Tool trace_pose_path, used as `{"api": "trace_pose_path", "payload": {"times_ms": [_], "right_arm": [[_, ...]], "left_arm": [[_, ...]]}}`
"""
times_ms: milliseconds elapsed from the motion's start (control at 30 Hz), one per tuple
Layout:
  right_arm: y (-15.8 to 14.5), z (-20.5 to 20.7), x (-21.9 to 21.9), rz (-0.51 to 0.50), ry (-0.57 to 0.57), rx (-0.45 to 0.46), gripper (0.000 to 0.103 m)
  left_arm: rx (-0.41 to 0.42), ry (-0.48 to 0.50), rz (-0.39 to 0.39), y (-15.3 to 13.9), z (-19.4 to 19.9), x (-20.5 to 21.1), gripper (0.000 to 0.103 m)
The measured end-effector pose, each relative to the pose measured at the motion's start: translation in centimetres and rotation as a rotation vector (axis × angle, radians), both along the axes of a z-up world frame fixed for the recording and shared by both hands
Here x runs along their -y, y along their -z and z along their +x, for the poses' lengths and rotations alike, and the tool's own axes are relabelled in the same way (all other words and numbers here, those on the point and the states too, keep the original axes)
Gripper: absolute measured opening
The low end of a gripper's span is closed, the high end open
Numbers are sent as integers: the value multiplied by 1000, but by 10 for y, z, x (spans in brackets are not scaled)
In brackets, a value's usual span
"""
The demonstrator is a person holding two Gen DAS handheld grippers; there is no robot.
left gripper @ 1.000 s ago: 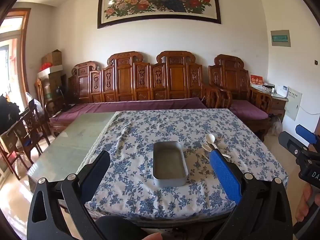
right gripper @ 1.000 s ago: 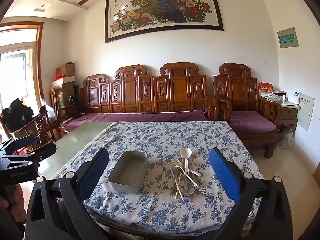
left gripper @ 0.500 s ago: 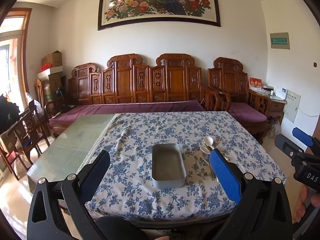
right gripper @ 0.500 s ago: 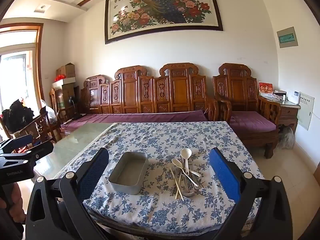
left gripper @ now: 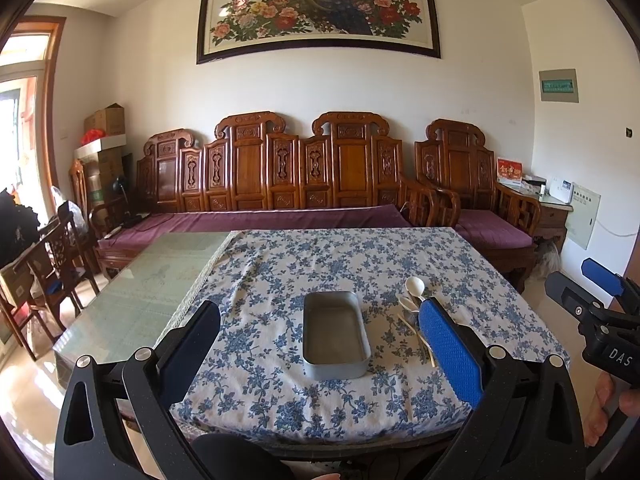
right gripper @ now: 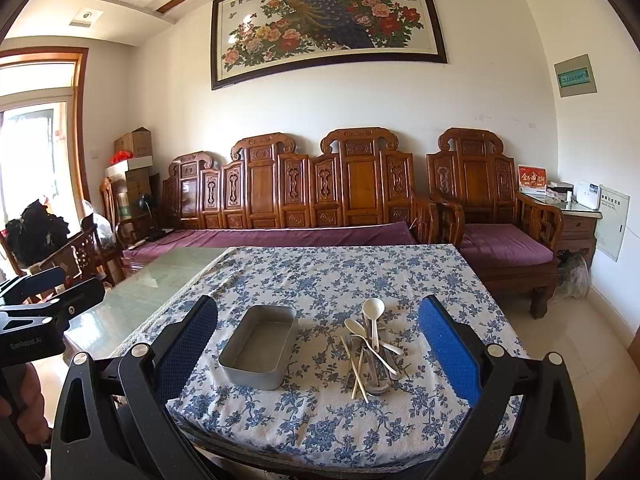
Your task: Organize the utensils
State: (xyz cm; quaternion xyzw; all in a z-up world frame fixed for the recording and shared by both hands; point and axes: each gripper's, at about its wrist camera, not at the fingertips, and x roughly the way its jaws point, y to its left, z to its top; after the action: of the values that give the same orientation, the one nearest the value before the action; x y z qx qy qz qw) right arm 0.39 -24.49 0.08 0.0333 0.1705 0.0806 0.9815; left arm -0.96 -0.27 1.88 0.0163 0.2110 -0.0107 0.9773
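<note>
Both claws hang spread wide and hold nothing, short of the near edge of the cloth-covered surface. Ahead of the left claw sits the metal tray, squarely between its fingers. Ahead of the right claw lies the heap of spoons and chopsticks, just beside the tray's right side.

I am standing in a home living room: a carved wooden sofa with purple cushions, a peacock painting, and a flowered tablecloth.
</note>
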Motion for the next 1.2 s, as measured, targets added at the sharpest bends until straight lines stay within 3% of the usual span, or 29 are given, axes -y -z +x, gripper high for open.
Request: {"api": "trace_pose_path", "payload": {"times_ms": [1200], "right_arm": [[-11,-7,1,7,3,3,101]], "left_arm": [[-5,-5,-5,-1,0,-1,97]]}}
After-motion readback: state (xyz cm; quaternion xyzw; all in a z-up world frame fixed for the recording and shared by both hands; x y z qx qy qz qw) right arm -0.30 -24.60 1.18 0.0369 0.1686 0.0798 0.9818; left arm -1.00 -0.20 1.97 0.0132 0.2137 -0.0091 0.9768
